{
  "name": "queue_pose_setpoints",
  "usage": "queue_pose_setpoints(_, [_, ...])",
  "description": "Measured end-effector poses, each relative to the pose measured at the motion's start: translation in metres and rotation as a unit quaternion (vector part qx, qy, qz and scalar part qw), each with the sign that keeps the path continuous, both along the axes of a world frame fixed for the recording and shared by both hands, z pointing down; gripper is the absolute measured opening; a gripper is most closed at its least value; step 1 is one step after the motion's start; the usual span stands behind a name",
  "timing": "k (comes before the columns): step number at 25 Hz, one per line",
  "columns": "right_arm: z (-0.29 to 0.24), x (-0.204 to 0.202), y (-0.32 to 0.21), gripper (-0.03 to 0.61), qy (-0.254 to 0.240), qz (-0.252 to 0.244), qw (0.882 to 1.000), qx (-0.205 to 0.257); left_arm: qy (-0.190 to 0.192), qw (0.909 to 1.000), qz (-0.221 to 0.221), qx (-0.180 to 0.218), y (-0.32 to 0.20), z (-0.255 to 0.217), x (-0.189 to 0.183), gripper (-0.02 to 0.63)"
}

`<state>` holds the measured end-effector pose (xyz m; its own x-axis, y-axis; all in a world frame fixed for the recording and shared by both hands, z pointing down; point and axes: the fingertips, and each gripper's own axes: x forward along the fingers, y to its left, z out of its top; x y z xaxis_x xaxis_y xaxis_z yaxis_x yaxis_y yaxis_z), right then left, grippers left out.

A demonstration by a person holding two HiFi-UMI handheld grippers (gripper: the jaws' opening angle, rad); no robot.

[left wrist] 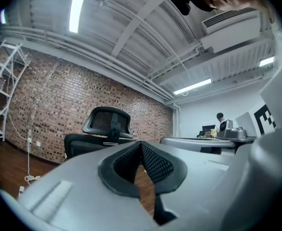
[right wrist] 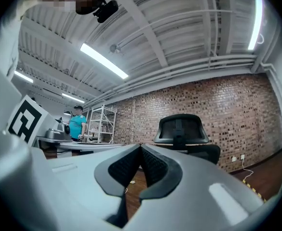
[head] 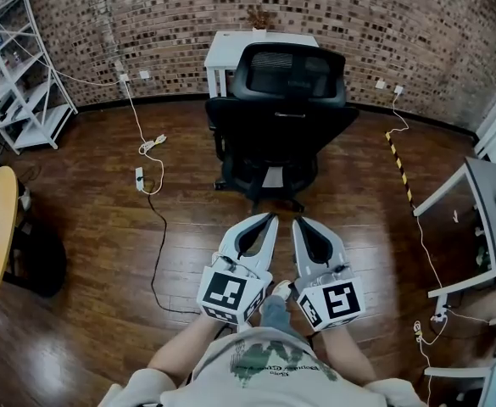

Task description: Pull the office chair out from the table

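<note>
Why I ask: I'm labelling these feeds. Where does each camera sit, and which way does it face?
Head view: on the person's head, facing steeply down at floor and office chair; shows both forearms, left gripper, right gripper.
Left gripper view: on that gripper, looking along shut jaws toward the chair.
Right gripper view: likewise, along its own shut jaws.
Shared by all: the chair.

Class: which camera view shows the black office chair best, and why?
The head view: it shows the whole black mesh-backed office chair, top to wheeled base, in front of the white table. Both gripper views catch only its headrest and upper back, low beyond their own jaws.
</note>
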<state>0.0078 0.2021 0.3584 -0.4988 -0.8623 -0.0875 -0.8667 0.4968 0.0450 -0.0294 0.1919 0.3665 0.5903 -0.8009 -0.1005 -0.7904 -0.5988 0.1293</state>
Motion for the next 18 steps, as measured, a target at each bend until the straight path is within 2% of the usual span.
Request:
queue_pose_setpoints(8, [0.0028, -0.0019, 0.0052, 0.000, 0.003, 0.001, 1.000, -0.004, 0.007, 1.0000, 0.004, -0.006, 0.0015, -0.0036, -0.0005, 0.017])
queue_pose_setpoints(18, [0.0037, -0.0053, 0.0043, 0.000, 0.008, -0.003, 1.000, -0.005, -0.004, 1.0000, 0.006, 0.003, 0.0034, -0.0051, 0.0026, 0.017])
